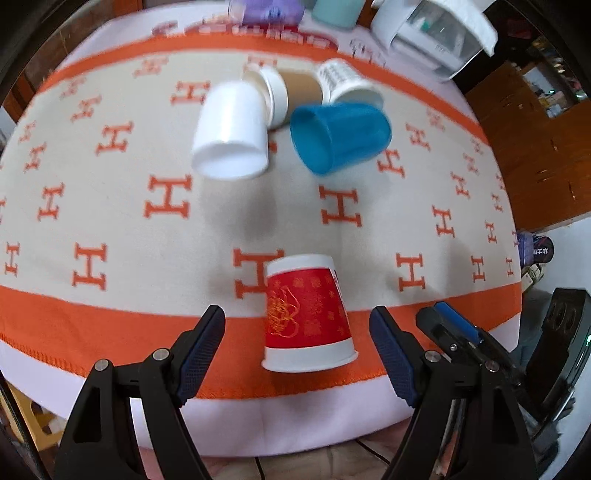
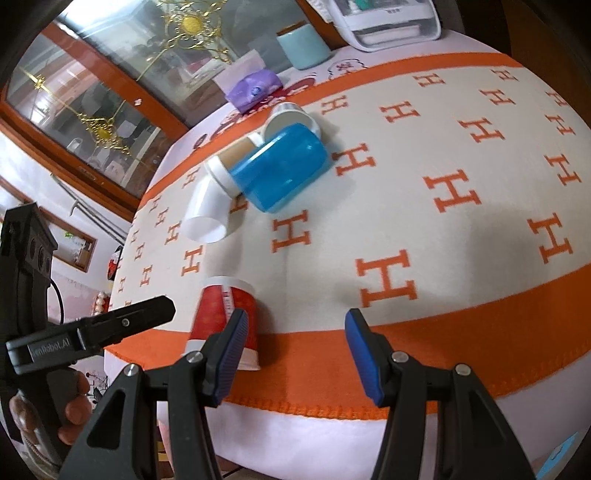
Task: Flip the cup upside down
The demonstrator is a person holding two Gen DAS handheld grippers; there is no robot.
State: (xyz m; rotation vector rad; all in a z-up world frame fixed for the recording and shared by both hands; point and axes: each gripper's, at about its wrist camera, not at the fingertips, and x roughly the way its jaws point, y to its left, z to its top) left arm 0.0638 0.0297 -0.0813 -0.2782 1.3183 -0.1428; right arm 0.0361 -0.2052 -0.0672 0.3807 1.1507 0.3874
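A red paper cup (image 1: 306, 314) stands upside down on the orange band of the cloth, rim down, near the table's front edge. It also shows in the right wrist view (image 2: 221, 317). My left gripper (image 1: 297, 332) is open and empty; the cup sits between its fingers without touching them. My right gripper (image 2: 293, 350) is open and empty, just right of the cup; its left finger overlaps the cup's lower side in view. Its fingers (image 1: 454, 325) show at the right of the left wrist view.
A white cup (image 1: 232, 133), a blue plastic cup (image 1: 340, 136), a brown-sleeved cup (image 1: 291, 88) and a printed white cup (image 1: 343, 79) lie on their sides at the back. A teal container (image 2: 303, 46), purple pack (image 2: 255, 88) and white box (image 2: 388, 22) stand beyond. The table's front edge is close.
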